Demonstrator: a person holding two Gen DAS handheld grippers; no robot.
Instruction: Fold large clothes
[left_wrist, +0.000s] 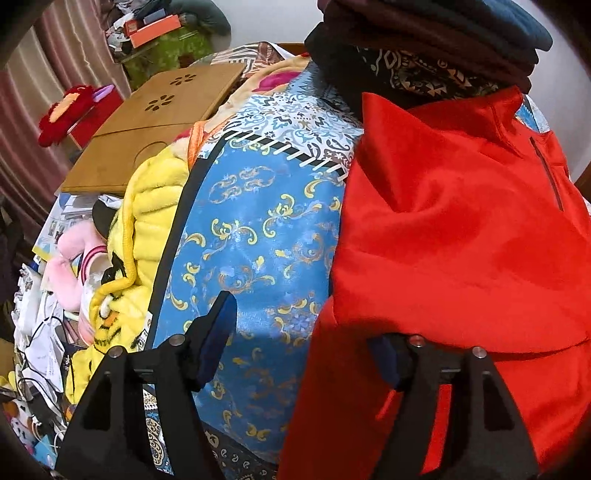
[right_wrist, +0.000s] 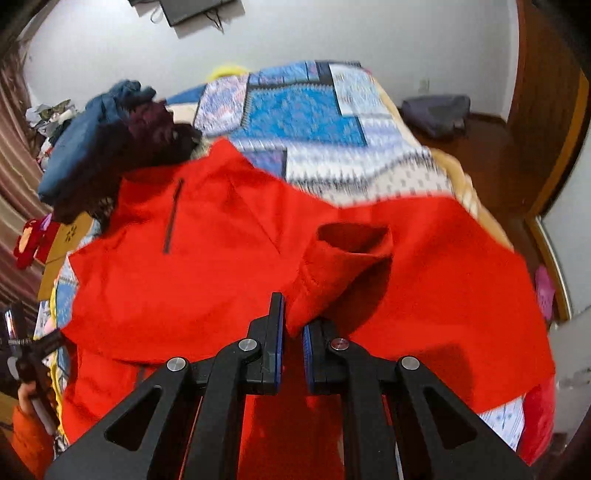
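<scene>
Red jacket (right_wrist: 207, 266) spread flat on the bed (right_wrist: 314, 110), ready for folding. Right hand-held gripper (right_wrist: 293, 328) nearly closed, pinching the sleeve cuff (right_wrist: 343, 254), probably to carry it across the body. Left hand-held gripper (left_wrist: 306, 343) wide open at the jacket's edge, holding nothing.

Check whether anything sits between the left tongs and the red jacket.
Nothing visible does. The left tongs stand open right at the edge of the red jacket, one finger over the blue patterned bedspread, the other against the red fabric.
</scene>
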